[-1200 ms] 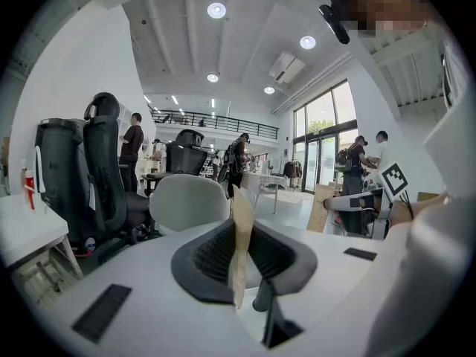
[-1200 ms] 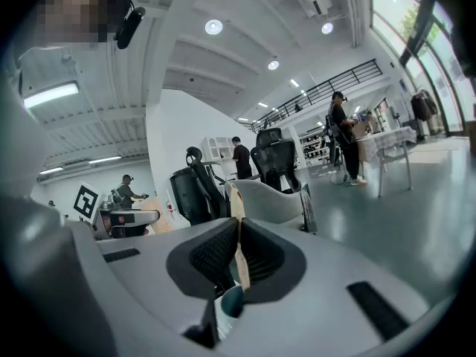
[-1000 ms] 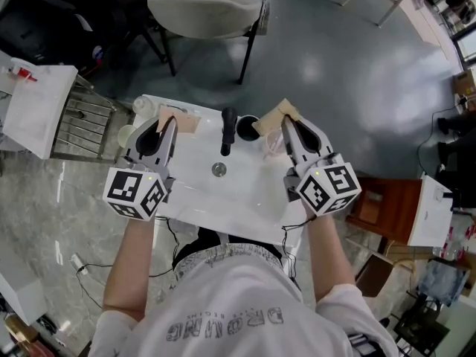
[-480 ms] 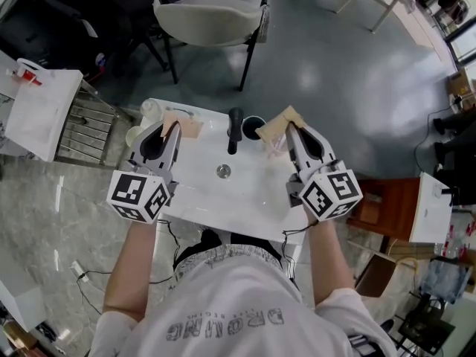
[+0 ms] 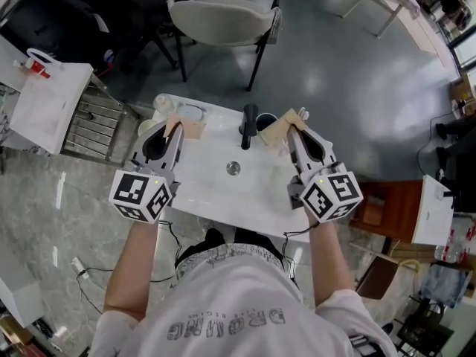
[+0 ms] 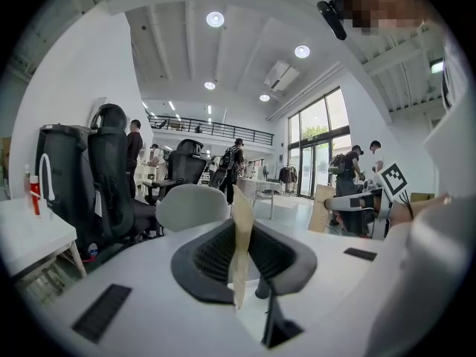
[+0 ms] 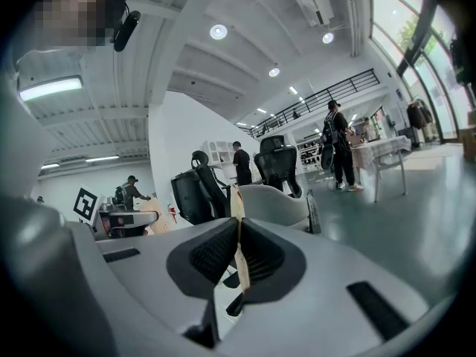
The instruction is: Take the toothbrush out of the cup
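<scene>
Since a second ago both grippers have eased forward over the sink (image 5: 212,188), and the sink has slid right in the head view, so the right gripper (image 5: 290,131) now ends just beside the cup (image 5: 265,117). The left gripper (image 5: 176,127) hangs over the far left of the basin, well apart from the cup. Each gripper's own view shows its jaws closed together, with only a thin tan strip at the seam and nothing of the task's between them. The cup, dark-rimmed, stands on the far rim, just right of the black faucet (image 5: 248,121). The toothbrush cannot be made out for certain, and the right gripper's tan tip covers part of the cup. This looks like the approach, with no grip taken, and the right jaws would have to part before a grasp. The faucet crowds the cup's left side, and small white containers (image 5: 160,103) sit at the far left corner. The space over the basin and to the cup's right is open. Beyond the far rim stands a chair (image 5: 219,17).
</scene>
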{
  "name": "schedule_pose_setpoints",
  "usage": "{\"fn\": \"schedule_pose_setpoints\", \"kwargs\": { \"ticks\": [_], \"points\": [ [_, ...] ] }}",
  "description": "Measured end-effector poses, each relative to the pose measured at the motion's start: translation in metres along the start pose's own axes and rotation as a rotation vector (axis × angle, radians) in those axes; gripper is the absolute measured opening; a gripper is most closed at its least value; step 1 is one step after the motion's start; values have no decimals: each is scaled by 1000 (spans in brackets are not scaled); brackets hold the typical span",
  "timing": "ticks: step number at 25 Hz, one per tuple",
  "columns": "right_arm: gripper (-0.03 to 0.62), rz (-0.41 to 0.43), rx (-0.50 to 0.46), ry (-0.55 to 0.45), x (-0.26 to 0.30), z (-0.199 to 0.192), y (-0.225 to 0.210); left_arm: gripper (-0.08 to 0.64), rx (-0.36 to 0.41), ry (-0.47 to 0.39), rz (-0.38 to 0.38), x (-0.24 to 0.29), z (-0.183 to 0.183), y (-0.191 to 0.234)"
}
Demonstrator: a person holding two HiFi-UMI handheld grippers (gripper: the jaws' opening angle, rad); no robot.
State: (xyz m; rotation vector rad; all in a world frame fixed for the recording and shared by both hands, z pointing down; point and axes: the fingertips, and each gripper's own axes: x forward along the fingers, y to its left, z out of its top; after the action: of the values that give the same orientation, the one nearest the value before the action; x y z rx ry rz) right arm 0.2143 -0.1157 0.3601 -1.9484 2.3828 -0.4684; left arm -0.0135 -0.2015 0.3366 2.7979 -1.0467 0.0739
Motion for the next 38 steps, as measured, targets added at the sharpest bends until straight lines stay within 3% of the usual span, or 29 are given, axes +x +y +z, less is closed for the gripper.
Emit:
{"fn": "schedule_pose_setpoints", "kwargs": {
  "ticks": [26,38],
  "points": [
    [17,70,-23,32,20,-14,77,63,-8,-35,55,-64,8,46],
    [15,154,-40,36,49,-11,109,63,-20,-60,87,-87,17,69]
  ]
}}
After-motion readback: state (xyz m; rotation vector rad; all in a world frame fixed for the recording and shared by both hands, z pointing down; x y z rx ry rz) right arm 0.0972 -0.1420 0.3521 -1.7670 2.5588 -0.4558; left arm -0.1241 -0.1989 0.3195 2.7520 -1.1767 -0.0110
